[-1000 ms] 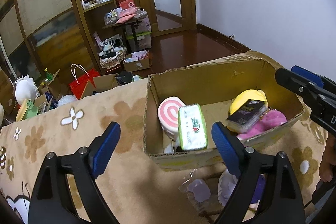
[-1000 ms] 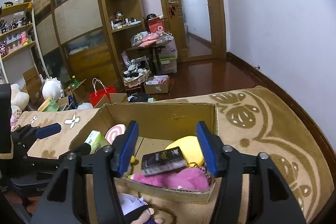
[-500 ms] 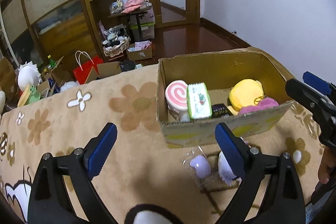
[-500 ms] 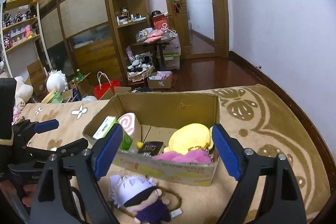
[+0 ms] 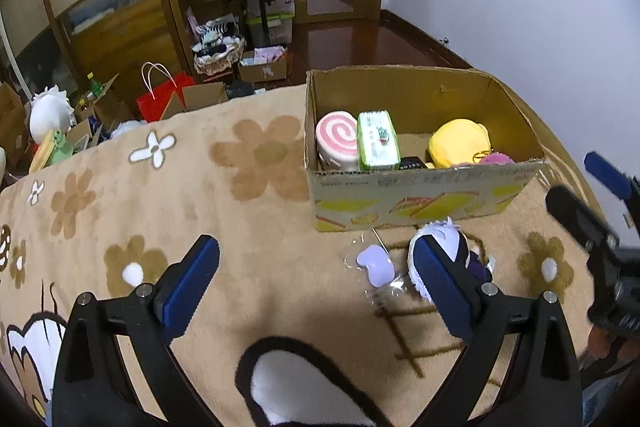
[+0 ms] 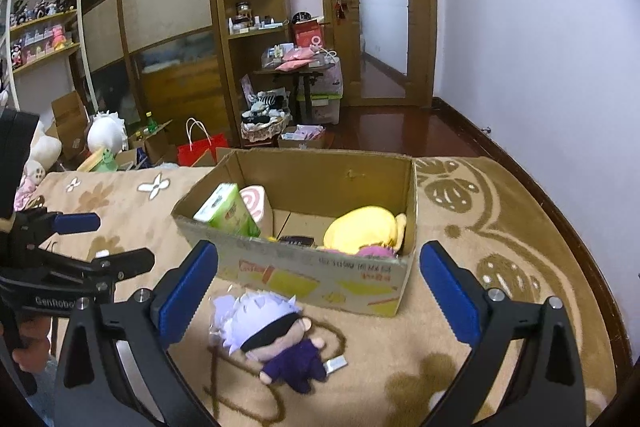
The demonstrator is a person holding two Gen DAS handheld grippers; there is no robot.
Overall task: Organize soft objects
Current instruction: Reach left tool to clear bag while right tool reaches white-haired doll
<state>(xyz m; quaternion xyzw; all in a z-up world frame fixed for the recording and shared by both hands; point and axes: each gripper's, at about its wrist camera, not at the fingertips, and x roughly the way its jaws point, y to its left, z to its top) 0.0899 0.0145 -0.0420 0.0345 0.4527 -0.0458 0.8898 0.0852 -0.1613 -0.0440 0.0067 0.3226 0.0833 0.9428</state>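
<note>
A cardboard box [image 5: 424,199] [image 6: 320,269] stands on the flowered blanket. It holds a pink swirl cushion [image 5: 335,139], a green tissue pack [image 5: 377,141] [image 6: 226,215], a yellow plush [image 5: 460,143] [image 6: 362,231], a pink plush [image 5: 496,159] and a dark packet [image 5: 412,163]. A white-haired doll in purple [image 6: 272,335] [image 5: 448,247] lies in front of the box, beside a lilac item in clear wrap [image 5: 374,265]. My left gripper [image 5: 316,291] is open and empty above the blanket. My right gripper [image 6: 316,291] is open and empty over the doll.
The blanket [image 5: 140,211] spreads left and front. Beyond its far edge are a red bag [image 5: 162,99], boxes, a basket [image 5: 218,55] and wooden shelving [image 6: 248,7]. A white wall runs along the right.
Both grippers have pulled back and up from the box. The doll and the lilac item now show in full in front of the box.
</note>
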